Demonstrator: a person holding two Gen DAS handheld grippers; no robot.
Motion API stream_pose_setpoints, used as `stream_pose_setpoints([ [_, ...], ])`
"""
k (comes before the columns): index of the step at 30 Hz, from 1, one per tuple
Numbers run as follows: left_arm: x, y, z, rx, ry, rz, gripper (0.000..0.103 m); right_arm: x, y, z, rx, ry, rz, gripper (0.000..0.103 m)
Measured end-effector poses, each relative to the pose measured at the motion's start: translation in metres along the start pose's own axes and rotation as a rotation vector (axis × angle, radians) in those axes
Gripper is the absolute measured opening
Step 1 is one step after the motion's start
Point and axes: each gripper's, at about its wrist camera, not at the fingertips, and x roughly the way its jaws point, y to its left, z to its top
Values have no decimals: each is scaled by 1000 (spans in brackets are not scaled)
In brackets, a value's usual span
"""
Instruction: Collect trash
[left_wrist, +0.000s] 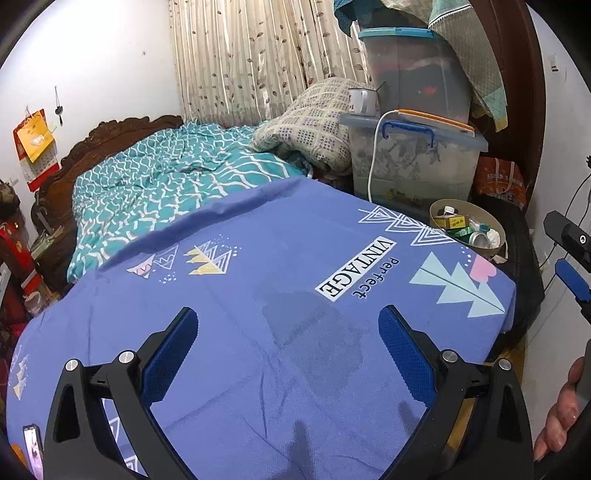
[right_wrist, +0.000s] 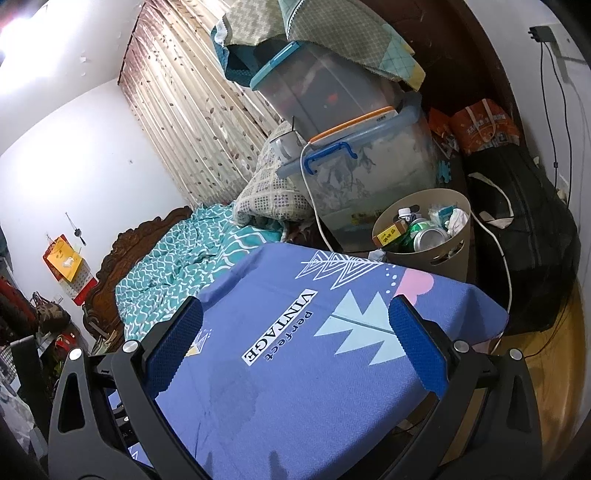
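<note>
A cluttered bedroom: a surface draped in a blue printed cloth (right_wrist: 295, 369) fills the foreground, with a bed in teal covers behind it and stacked plastic storage boxes (right_wrist: 362, 173) to the right.

The task's thing, a beige waste bin (right_wrist: 439, 251), stands just past the cloth's far right corner, beside the boxes. It already holds a crushed green can (right_wrist: 424, 234), a small yellow carton, a white-capped bottle and crumpled tissue. A scrap of white paper (right_wrist: 376, 254) lies just beside the bin, near the cloth's edge; no other loose trash shows on the cloth.

The left gripper (left_wrist: 288, 358) and the right gripper (right_wrist: 295, 347) both hover over the cloth with fingers spread wide, holding nothing. A hand (left_wrist: 557, 413) shows at the left view's edge.

The collecting looks nearly done. To finish well, I would bring the right gripper low over the scrap, pinch it flat against its support, then release well inside the bin's rim.

The cloth reads "VINTAGE" and "Perfect"; the carton's print is too small to read.
</note>
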Motion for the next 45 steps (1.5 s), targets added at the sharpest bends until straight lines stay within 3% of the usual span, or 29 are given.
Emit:
stream_pose_setpoints([
  [11, 0, 3, -1, -4, 14, 31, 94, 0, -1, -1, 2, 1, -1, 100],
  [35, 7, 13, -4, -49, 75, -5, 94, 0, 1, -2, -1, -1, 3, 100],
  [45, 8, 12, -4, -44, 86, 40, 94, 0, 3, -3, -5, -1, 4, 100],
])
